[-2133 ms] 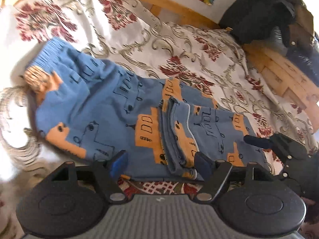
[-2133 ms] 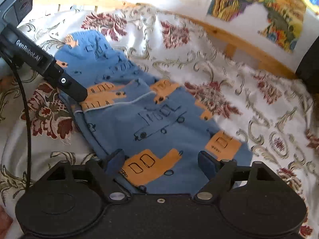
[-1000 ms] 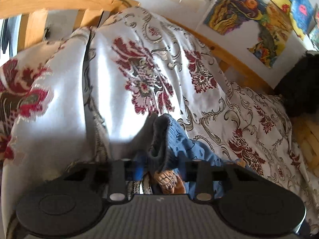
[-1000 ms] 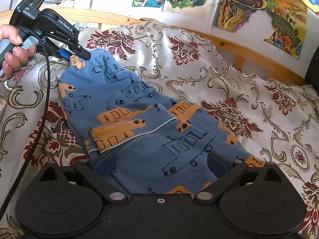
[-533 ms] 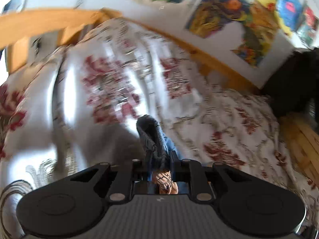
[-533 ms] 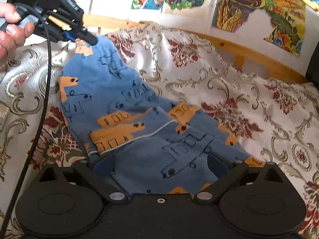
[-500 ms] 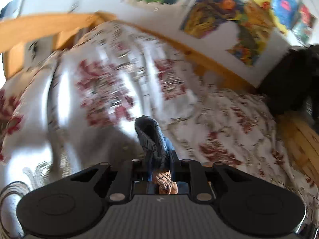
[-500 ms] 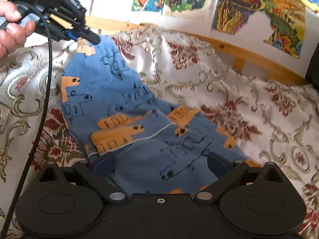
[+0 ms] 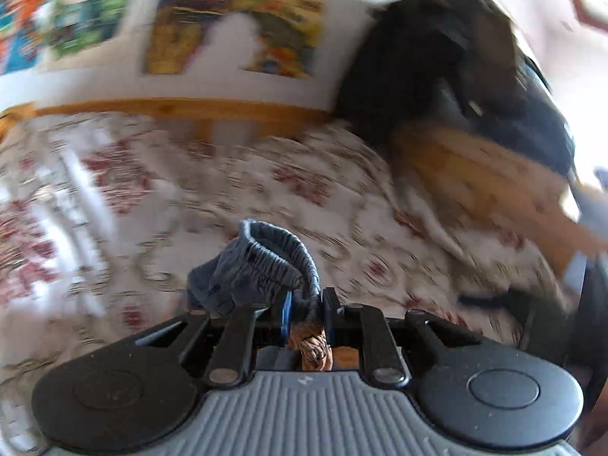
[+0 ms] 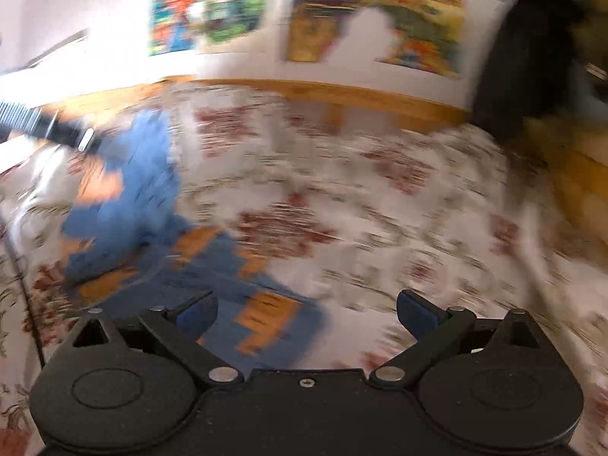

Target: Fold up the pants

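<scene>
Left wrist view: the left gripper (image 9: pixel 307 313) is seen clamped narrowly on the elastic waistband of the pants (image 9: pixel 262 262), which is bunched and raised above the floral bedspread (image 9: pixel 114 228). Much of the scene is blurred. From the right wrist view, the right gripper (image 10: pixel 306 311) is shown spread wide with nothing between its blue pads (image 10: pixel 416 311), held just above the lower part of the blue and orange pants (image 10: pixel 125 205), which are stretched across the bedspread (image 10: pixel 380 209) towards the left gripper (image 10: pixel 81 140) at the upper left. Colourful posters (image 10: pixel 212 7) are seen on the wall behind the wooden bed frame (image 10: pixel 361 95).
</scene>
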{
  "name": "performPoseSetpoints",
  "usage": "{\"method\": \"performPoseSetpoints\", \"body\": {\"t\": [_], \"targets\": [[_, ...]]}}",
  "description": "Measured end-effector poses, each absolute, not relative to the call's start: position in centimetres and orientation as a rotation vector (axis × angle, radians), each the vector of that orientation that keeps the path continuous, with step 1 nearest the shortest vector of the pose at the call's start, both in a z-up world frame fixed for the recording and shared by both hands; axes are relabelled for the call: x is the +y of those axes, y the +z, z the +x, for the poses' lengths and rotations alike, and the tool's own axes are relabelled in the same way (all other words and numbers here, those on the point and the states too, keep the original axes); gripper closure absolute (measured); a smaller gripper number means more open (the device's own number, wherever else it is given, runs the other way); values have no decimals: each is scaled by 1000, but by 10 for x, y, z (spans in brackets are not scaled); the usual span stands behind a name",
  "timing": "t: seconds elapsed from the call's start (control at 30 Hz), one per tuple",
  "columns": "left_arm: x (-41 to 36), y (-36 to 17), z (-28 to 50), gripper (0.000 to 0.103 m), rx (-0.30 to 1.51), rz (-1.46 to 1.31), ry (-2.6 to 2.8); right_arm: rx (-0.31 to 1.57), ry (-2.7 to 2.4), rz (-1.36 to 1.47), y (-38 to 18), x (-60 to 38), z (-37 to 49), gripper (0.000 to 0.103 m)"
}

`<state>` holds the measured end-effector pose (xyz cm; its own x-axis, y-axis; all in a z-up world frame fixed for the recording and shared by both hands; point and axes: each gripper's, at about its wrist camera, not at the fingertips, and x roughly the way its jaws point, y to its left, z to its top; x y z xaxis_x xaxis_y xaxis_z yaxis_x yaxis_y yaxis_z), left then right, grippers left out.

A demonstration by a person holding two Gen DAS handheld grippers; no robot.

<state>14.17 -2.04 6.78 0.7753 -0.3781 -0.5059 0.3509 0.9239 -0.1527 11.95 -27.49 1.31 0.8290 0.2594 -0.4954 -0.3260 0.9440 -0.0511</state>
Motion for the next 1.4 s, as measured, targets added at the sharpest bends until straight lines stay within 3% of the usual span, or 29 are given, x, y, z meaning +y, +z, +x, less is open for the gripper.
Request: {"method": "performPoseSetpoints", "body": {"t": [0.2,0.37,0.57,0.77,0.83,0.9,0.97,1.2,1.4], "targets": [[-109,16,140,85,642,267,-482,556,335,243,-6,-340,125,3],[-138,-19,130,85,668,415,-485,597,468,461,-32,-337,153,20],[-137,-22,123,85,653,449,-473,624,586,535,-43,-309,181,38],[-138,-18,123,85,637,449,-466,698,580,557,-59,-292,187,46],[-137,-17,123,85,639,443,-467,718,568,584,-64,-291,188,57],[-136,-16,121,85,634,439,-463,727,567,613,-68,-291,188,75],[-136,-13,120,85,628,440,-457,717,572,621,-66,-291,186,85],[-146,8,112,85,574,414,-484,655,557,494,-29,-299,174,86],[-160,-18,119,82,655,417,-532,738,498,376,-46,-302,173,84]]}}
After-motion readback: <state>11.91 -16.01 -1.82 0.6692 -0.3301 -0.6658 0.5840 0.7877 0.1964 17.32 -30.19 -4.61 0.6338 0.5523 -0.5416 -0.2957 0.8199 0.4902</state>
